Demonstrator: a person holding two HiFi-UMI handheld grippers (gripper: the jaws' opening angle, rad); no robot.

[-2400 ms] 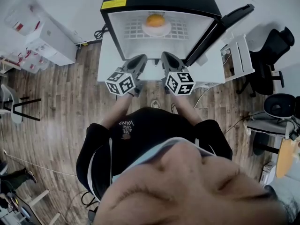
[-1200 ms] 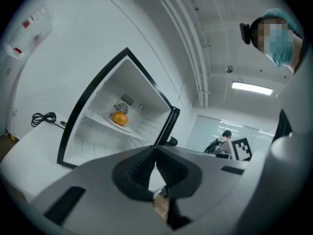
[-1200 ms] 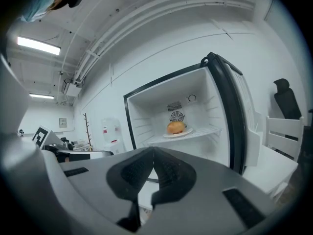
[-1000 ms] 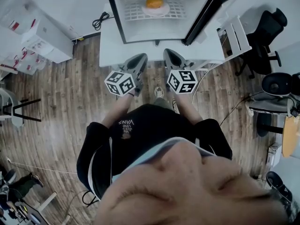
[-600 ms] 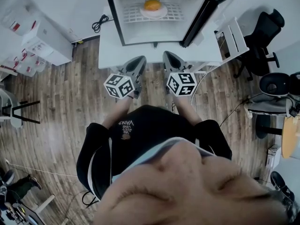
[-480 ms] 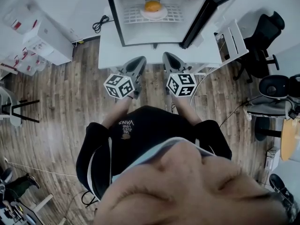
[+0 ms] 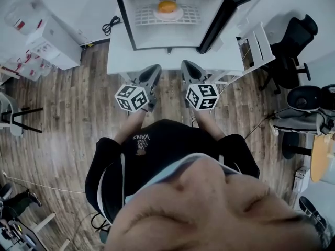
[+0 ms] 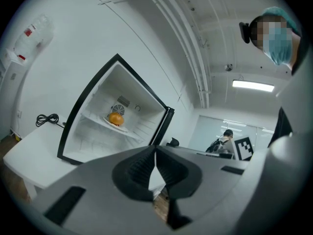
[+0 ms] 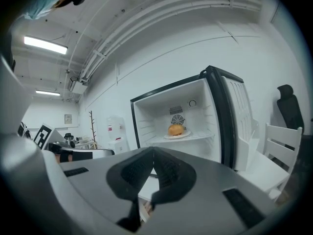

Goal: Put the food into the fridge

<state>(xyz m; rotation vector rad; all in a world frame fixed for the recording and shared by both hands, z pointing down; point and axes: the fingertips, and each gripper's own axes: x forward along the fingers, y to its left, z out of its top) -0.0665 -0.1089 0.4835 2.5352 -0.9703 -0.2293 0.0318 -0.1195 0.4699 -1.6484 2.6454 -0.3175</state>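
1. A white table [image 7: 118,59] stands at the wall, on a wooden plank floor [image 7: 68,119];
2. a coiled black cable [image 7: 109,25] is near its left back corner;
3. a white chair [image 7: 260,46] is just beside its right edge; a black office chair [image 7: 296,51] stands further right;
4. white boxes with red labels [image 7: 47,38] stand at the left.

Wood-grain plank floor [image 7: 68,119], smooth matt white table [image 7: 119,59], fridge [image 7: 157,35] glossy white plastic inside

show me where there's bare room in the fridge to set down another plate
Free: the wire shelf on either side of the plate, and the fridge floor below it. The shelf's middle is taken by the plate with the orange food. The white table in front looks bare too.
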